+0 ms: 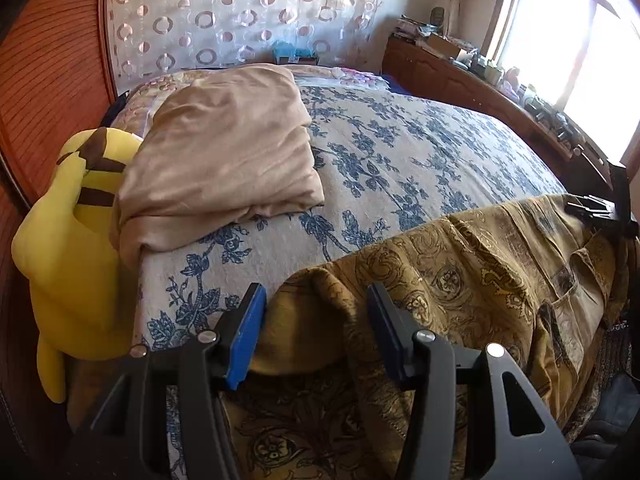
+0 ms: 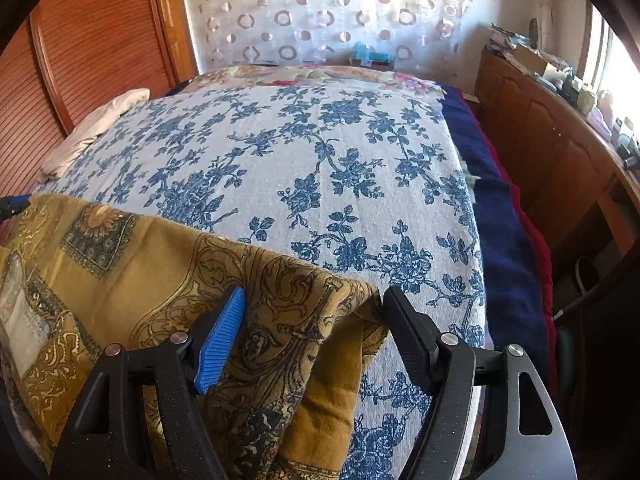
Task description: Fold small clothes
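A mustard-yellow garment with a dark paisley print (image 1: 460, 280) lies across the near edge of the bed, partly hanging over it; it also shows in the right wrist view (image 2: 168, 280). My left gripper (image 1: 316, 300) is open, its fingers either side of the garment's left corner. My right gripper (image 2: 314, 300) is open, its fingers straddling the garment's right corner. The tip of the right gripper (image 1: 592, 208) shows at the garment's far end in the left wrist view. The left gripper's blue tip (image 2: 14, 204) shows at the left edge of the right wrist view.
The bed has a white cover with blue flowers (image 1: 400, 152). A folded beige blanket (image 1: 224, 148) and a yellow plush toy (image 1: 68, 248) lie at its left. A wooden cabinet (image 2: 560, 152) with clutter stands at the right, a wooden wardrobe (image 2: 92, 40) at the left.
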Motion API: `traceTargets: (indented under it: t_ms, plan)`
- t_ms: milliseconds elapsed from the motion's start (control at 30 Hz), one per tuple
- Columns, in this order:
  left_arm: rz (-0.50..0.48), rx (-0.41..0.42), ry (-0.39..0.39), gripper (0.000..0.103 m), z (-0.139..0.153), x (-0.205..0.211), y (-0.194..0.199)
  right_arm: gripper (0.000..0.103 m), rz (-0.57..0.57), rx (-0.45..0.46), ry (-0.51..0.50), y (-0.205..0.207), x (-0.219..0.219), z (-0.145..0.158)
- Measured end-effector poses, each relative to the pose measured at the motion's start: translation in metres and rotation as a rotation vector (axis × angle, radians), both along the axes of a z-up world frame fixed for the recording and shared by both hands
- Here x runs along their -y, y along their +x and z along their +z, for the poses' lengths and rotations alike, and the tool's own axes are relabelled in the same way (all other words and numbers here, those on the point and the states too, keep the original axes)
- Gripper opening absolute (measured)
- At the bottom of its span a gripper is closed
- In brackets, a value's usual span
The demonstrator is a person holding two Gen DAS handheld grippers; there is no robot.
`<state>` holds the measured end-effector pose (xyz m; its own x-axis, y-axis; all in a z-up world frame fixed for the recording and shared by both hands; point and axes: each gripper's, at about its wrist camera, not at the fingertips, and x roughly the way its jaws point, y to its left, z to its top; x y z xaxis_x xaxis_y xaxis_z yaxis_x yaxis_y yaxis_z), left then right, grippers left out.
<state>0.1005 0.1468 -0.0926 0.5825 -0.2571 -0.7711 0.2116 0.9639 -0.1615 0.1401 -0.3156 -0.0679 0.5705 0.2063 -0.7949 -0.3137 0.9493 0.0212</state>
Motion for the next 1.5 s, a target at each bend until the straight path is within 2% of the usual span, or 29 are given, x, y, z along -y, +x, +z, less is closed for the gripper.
traceTargets:
  t_ms: [167, 200, 367, 400, 467, 500, 533, 567, 667, 767, 967, 1033, 1100, 1233, 1367, 1500]
  plan:
    - [-0.032, -0.002, 0.006, 0.051, -0.001, 0.008, -0.003, 0.075, -0.023, 0.009, -0.021, 0.003, 0.003, 0.001]
    - [-0.036, 0.003, 0.013, 0.048, -0.001, 0.009, -0.004, 0.076, -0.031, 0.006, -0.020, 0.004, 0.004, 0.000]
    - [-0.077, 0.019, -0.027, 0.018, 0.002, 0.012, -0.011, 0.074, -0.026, 0.005, 0.000, 0.004, 0.005, -0.001]
    - [-0.079, 0.022, -0.031, 0.014, 0.003, 0.013, -0.012, 0.069, -0.023, 0.005, 0.002, 0.003, 0.005, -0.001]
    - [-0.078, 0.036, -0.039, 0.011, 0.008, 0.013, -0.017, 0.040, 0.007, 0.002, 0.014, -0.002, 0.001, 0.001]
    - [-0.084, 0.047, -0.049, 0.009, 0.013, 0.014, -0.020, 0.030, 0.025, -0.008, 0.024, -0.005, -0.002, 0.002]
    - [-0.087, 0.061, -0.055, 0.007, 0.017, 0.015, -0.024, 0.010, 0.045, -0.027, 0.044, -0.007, -0.003, 0.003]
    - [-0.089, 0.078, -0.054, 0.007, 0.023, 0.017, -0.029, 0.010, 0.071, -0.049, 0.071, -0.010, -0.006, 0.005]
    - [-0.059, 0.132, -0.050, 0.007, 0.044, 0.019, -0.040, 0.007, 0.100, -0.022, 0.052, -0.025, -0.014, 0.016]
    - [-0.079, 0.197, -0.031, 0.006, 0.059, 0.023, -0.051, 0.007, 0.107, 0.043, 0.097, -0.042, -0.012, 0.040]
    - [-0.083, 0.318, -0.077, 0.005, 0.104, 0.021, -0.081, 0.007, 0.093, 0.177, 0.181, -0.074, -0.002, 0.100]
    - [-0.092, 0.353, -0.070, 0.004, 0.119, 0.026, -0.092, 0.007, 0.103, 0.221, 0.181, -0.089, -0.003, 0.122]
    - [-0.106, 0.396, -0.028, 0.004, 0.135, 0.035, -0.103, 0.006, 0.110, 0.256, 0.173, -0.101, -0.004, 0.140]
    - [-0.108, 0.488, -0.057, 0.004, 0.173, 0.035, -0.121, 0.006, 0.122, 0.327, 0.145, -0.122, -0.006, 0.173]
    - [-0.105, 0.584, -0.086, 0.004, 0.212, 0.032, -0.144, 0.006, 0.124, 0.405, 0.173, -0.142, -0.002, 0.211]
    - [-0.085, 0.652, -0.096, 0.004, 0.238, 0.025, -0.160, 0.006, 0.146, 0.486, 0.174, -0.164, -0.002, 0.248]
